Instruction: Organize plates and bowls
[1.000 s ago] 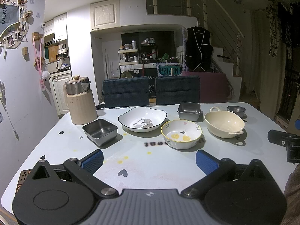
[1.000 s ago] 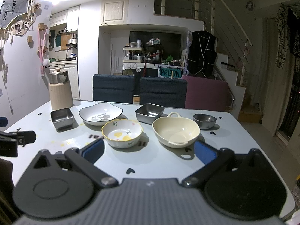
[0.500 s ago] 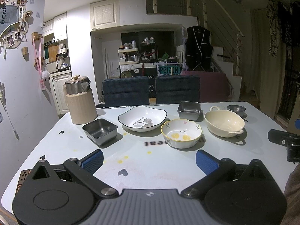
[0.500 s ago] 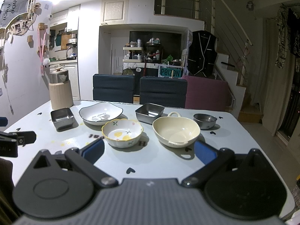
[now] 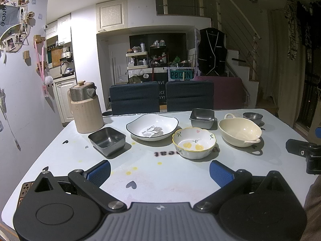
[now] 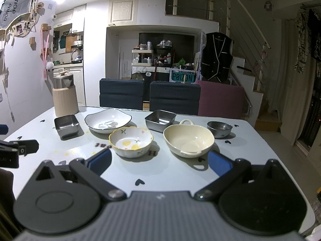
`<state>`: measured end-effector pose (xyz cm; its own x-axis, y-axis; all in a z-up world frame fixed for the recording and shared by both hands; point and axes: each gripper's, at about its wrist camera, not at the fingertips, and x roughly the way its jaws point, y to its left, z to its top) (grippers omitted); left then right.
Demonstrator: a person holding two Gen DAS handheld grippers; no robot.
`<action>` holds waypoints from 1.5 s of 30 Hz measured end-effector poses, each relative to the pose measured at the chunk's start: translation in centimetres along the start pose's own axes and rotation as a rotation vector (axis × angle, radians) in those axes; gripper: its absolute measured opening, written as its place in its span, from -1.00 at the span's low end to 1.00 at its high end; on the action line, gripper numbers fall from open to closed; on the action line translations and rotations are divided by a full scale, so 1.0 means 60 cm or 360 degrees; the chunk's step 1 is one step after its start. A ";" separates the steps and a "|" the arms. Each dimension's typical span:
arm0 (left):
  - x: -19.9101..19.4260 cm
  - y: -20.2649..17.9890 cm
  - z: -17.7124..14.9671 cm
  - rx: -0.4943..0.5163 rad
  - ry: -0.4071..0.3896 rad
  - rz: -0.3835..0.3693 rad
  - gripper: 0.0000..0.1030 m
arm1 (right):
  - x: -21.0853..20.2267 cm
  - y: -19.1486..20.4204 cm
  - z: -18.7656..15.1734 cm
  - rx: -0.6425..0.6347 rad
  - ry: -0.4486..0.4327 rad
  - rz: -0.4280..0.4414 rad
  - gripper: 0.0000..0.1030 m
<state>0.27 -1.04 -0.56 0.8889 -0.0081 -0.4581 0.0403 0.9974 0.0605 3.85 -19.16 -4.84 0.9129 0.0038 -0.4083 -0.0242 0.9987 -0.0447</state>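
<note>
On the pale table (image 5: 152,176) stand a white black-rimmed plate (image 5: 152,127), a scalloped floral bowl (image 5: 194,142), a cream two-handled bowl (image 5: 239,132), two square steel dishes (image 5: 107,140) (image 5: 201,117) and a small round steel bowl (image 5: 252,117). My left gripper (image 5: 160,171) is open and empty above the near table edge. My right gripper (image 6: 159,161) is open and empty, its fingers just short of the floral bowl (image 6: 130,141) and the cream bowl (image 6: 188,140).
A beige jug with a steel lid (image 5: 85,110) stands at the table's back left. Two dark blue chairs (image 5: 134,98) sit behind the table. A wall runs along the left. Each gripper shows at the edge of the other's view (image 5: 305,154).
</note>
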 end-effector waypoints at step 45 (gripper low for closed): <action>0.210 0.081 0.143 -0.0294 0.0019 0.0165 1.00 | 0.265 0.023 0.152 0.0044 -0.0180 0.0286 1.00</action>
<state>15.56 3.05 1.59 0.8783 0.0949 -0.4686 -0.1365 0.9891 -0.0554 22.03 -17.25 -3.05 0.9349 0.1861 -0.3023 -0.1810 0.9825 0.0450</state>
